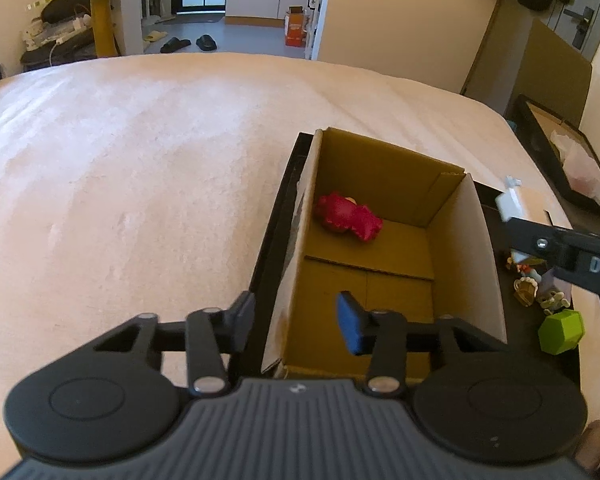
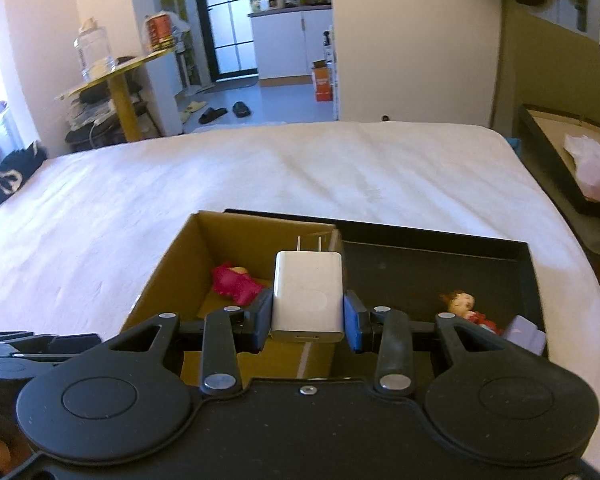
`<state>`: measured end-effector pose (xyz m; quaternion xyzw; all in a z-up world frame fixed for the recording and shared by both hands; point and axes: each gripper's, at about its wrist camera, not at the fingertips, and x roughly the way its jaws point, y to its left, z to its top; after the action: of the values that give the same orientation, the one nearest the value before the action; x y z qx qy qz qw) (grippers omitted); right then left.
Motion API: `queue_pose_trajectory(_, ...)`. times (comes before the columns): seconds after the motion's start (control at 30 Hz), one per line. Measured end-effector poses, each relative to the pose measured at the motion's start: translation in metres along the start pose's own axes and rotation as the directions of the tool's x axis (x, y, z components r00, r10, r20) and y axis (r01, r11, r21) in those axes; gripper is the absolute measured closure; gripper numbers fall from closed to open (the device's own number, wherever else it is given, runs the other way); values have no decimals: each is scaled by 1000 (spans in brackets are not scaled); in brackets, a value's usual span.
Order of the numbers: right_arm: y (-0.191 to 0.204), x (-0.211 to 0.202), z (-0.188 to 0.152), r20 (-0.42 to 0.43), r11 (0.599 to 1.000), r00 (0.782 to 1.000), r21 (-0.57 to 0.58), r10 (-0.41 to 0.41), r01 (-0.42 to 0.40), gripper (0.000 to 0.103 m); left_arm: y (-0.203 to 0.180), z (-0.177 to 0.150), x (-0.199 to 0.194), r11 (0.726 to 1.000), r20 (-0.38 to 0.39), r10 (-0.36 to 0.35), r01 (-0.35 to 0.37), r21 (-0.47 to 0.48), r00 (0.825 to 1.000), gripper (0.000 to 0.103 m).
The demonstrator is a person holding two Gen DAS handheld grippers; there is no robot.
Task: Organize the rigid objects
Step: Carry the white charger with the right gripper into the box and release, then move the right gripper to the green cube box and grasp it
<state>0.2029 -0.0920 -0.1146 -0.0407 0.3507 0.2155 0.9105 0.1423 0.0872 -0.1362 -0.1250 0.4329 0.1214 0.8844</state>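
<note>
The white charger (image 2: 308,296) sat pinched between the pads of the right claw (image 2: 308,312), prongs pointing forward and away, its flat faces clamped squarely from both sides. It hung above the right wall of the open cardboard box (image 2: 168,264), roughly over the seam between that box and the black tray (image 2: 528,264) the box stood in. From the left wrist view the charger (image 1: 510,200) showed just past the box's right wall, so it was not yet over the cavity.

To do this step well, the judgement was that the right claw needed to carry the charger leftward until it was clearly inside the box rim, lower it toward the floor, then release; letting go from where it hung risked it striking the wall edge and tumbling into the tray. The red figure (image 2: 236,280) lay against the far left of the box floor, leaving the near and right parts bare for a landing.

The left claw (image 1: 296,320) was spread wide and held nothing, straddling the box's left wall near the front corner, well placed to steady the light cardboard.

In the tray to the right waited a green faceted block (image 1: 562,332) and a doll with reddish hair (image 2: 460,304), with other small figures beside them. Box and tray rested on the bed (image 1: 140,160).
</note>
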Motion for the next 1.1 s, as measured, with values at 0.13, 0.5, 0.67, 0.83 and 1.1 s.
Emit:
queue_pose_trajectory(0.13, 14, 10, 2, -26, 999, 999, -21, 25, -25, 67, 6, -2, 5, 999, -14, -24, 24, -21, 1000, 85)
queue_pose_trajectory(0.5, 45, 38, 5, -91, 994, 992, -45, 91, -95, 67, 16, -4, 7, 997, -14, -48, 47, -61, 999, 93)
queue_pose_trajectory(0.67, 55, 50, 6, -105, 986, 982, -30, 157, -161, 55, 18, -5, 8, 997, -15, -49, 47, -66, 999, 93)
queue_pose_trajectory(0.83, 44, 47, 0, -129, 987, 978, 14, 163, -163, 55, 18, -4, 8, 996, -13, -54, 53, -70, 998, 93)
queue_pose_trajectory(1.1, 28, 21, -4, -111, 988, 982, 31, 152, -149, 55, 18, -3, 8, 996, -22, -53, 51, -70, 998, 93)
